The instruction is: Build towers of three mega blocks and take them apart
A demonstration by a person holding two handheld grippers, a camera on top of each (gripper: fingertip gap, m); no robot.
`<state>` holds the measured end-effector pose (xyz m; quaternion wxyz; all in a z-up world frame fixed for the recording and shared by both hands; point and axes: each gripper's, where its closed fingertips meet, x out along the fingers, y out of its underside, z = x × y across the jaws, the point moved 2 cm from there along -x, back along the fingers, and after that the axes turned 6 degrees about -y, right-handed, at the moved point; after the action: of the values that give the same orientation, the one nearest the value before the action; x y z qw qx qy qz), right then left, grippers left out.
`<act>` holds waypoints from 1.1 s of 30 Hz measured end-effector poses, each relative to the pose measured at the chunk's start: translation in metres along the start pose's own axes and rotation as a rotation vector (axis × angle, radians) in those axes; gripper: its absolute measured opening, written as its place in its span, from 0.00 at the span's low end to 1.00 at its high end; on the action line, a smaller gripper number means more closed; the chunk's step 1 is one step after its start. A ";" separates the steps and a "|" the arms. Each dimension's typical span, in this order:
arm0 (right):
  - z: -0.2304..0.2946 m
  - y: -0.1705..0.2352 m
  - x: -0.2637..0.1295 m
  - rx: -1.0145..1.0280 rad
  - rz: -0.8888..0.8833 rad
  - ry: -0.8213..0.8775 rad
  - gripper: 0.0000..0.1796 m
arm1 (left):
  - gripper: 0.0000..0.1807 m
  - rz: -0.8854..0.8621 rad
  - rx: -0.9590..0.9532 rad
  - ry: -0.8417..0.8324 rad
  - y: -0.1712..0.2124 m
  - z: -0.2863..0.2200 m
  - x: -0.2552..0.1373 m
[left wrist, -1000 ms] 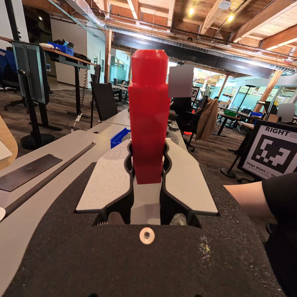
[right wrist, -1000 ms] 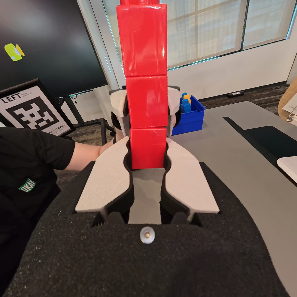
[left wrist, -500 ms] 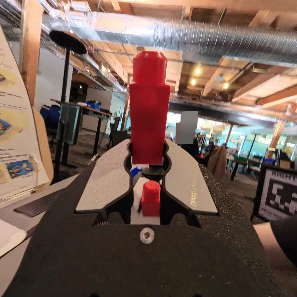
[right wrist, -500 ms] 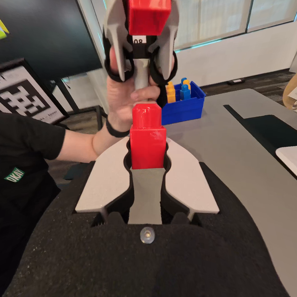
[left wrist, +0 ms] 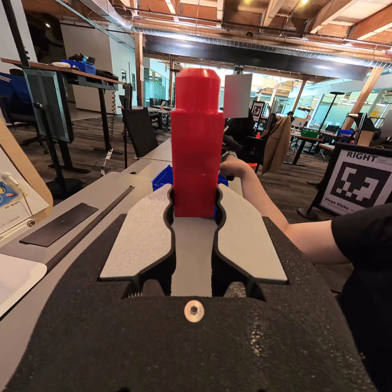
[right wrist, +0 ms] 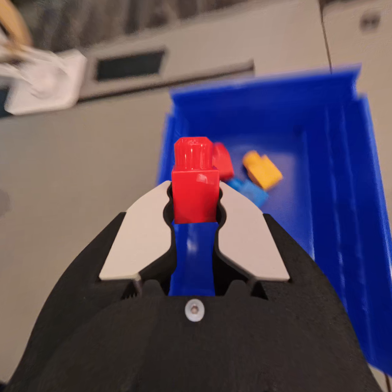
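Right gripper clamped on single red block, stud pointing away, poised over near-left rim of blue bin; loose blocks lying farther right inside. Left gripper clamped on base of upright red stack.

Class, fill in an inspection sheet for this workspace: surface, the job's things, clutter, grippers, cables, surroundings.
Surface: grey table, black strip inlaid.
Job's things: red stack of joined blocks; single red block; blue bin holding red, yellow and blue blocks.
Clutter: white sheet at table edge.
Grippers: left gripper shut on red stack; right gripper shut on single red block, over the bin.
Cables: coiled cord under far desk.
Surroundings: open office, marker sign.
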<state>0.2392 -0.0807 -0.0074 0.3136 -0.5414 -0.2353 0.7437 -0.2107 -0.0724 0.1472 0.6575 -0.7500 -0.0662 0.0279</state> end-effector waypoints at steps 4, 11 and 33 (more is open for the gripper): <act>-0.027 0.069 0.033 0.132 0.345 -0.037 0.20 | 0.20 0.052 0.016 0.015 0.010 -0.003 0.007; -0.046 0.077 0.045 0.180 0.354 0.034 0.27 | 0.20 0.050 -0.016 0.029 0.013 -0.003 0.009; 0.377 -0.018 -0.026 -0.623 -0.326 -1.256 0.42 | 0.20 0.199 -0.079 0.169 0.061 -0.029 0.057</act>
<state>-0.1103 -0.0909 0.1365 0.0570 -0.0339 -0.6504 0.7567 -0.1470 -0.1011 0.0938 0.6249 -0.7777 0.0629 0.0270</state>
